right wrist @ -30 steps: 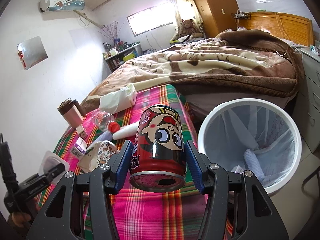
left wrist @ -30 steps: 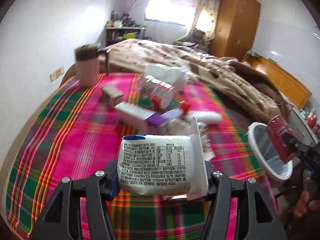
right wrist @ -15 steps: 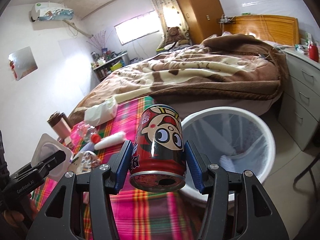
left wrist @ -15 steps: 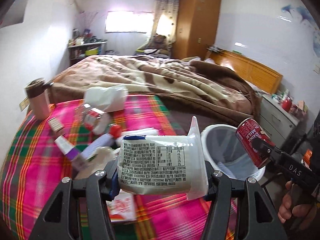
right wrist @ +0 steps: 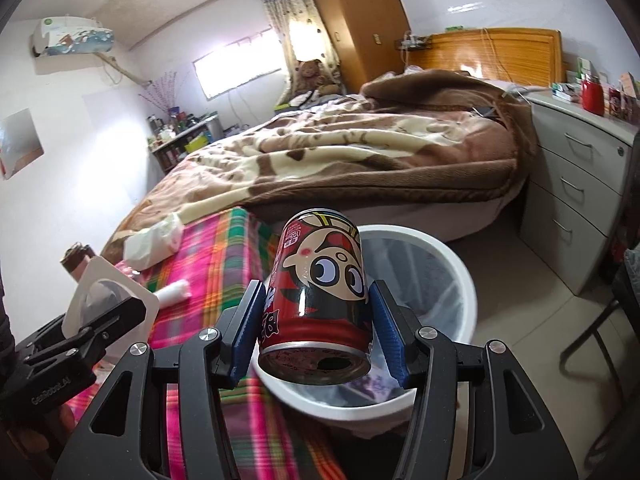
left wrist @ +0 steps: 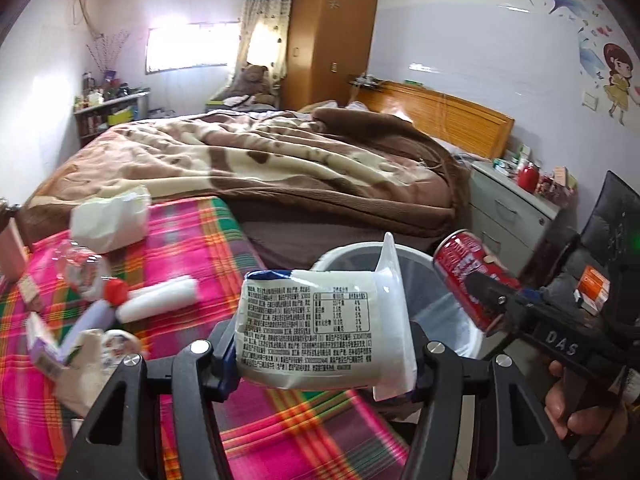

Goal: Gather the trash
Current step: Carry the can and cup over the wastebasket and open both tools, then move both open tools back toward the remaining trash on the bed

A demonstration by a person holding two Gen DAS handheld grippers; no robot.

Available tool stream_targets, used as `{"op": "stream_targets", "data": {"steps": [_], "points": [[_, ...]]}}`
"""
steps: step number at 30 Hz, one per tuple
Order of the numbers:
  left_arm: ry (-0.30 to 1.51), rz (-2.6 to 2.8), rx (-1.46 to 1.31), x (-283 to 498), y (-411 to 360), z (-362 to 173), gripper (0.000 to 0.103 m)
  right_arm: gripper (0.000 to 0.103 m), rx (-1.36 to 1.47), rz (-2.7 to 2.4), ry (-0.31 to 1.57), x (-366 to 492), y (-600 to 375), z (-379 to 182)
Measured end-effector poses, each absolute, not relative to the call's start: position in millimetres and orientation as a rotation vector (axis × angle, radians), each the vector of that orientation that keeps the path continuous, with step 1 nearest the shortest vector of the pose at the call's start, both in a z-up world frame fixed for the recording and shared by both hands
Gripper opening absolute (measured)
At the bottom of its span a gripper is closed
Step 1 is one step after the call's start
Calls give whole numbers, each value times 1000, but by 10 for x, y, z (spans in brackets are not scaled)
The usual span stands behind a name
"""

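While each hand-held gripper grips trash, the red can (right wrist: 320, 292) overhangs the bin (right wrist: 460, 280).

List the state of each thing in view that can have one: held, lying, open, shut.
Left hand-held gripper: shut on the white packet.
White packet: held, label side facing the camera.
Right hand-held gripper: shut on the red can.
Red can: held above the bin, opened top toward the camera.
White bin: open, lined, some trash inside.
Clear bottle: lying on the plaid cloth, red cap on.
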State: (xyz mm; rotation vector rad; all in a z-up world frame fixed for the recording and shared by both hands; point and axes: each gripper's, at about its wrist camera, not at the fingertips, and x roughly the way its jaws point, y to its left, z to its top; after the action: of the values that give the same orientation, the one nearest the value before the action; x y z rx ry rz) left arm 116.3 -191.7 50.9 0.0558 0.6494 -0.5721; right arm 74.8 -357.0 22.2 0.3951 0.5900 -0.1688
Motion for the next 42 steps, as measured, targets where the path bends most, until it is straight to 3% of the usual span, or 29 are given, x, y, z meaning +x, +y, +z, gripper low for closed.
{"op": "stream_targets", "data": {"steps": [24, 28, 33, 42], "points": [[799, -662, 148, 1334, -2711, 74, 62, 55, 417, -219, 737, 869, -3980, -182], [798, -658, 144, 1332, -2696, 68, 76, 55, 407, -223, 732, 871, -4016, -162], [786, -655, 135, 1307, -2637, 109, 83, 56, 411, -230, 728, 858, -4010, -157], [766, -628, 95, 1276, -2372, 190, 84, 56, 414, -217, 696, 822, -3886, -62]]}}
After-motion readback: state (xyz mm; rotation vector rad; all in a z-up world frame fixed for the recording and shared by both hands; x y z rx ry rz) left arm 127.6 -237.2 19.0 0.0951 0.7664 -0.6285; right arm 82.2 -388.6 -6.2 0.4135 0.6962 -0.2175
